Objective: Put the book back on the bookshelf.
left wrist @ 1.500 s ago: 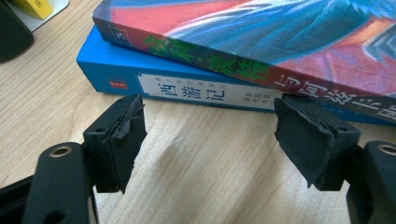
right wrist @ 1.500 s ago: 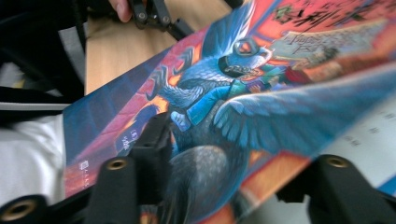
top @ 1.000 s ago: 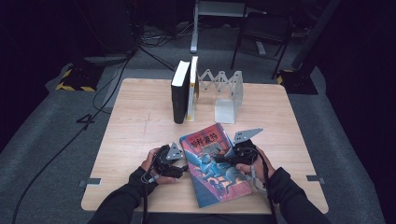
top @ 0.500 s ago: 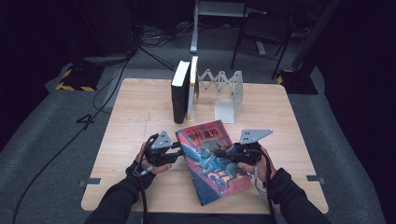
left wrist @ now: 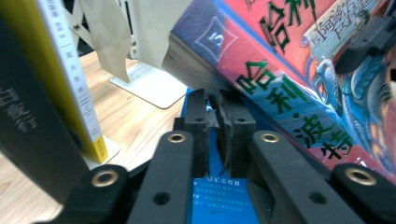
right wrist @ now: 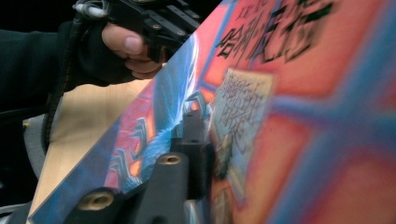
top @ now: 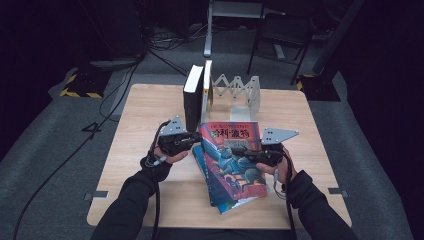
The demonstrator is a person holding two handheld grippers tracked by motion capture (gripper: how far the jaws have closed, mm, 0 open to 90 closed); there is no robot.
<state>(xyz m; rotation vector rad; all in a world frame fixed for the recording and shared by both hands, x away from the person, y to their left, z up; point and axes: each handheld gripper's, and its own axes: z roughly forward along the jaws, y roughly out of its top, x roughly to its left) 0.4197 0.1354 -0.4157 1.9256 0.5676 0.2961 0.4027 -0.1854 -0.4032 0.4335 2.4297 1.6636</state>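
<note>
Red-covered book (top: 231,162) is tilted, raised off the table (top: 145,115), resting on a blue book (top: 202,160) beneath it. Right tool (top: 240,151) lies across its cover, jaws clamped on the cover edge. Left tool (top: 192,142) sits just beside the book's spine; its jaws stand nearly closed with a thin gap, gripping nothing visible. Beyond the left tool, a black book (top: 192,97) stands upright against a white bookend (top: 240,95).
</note>
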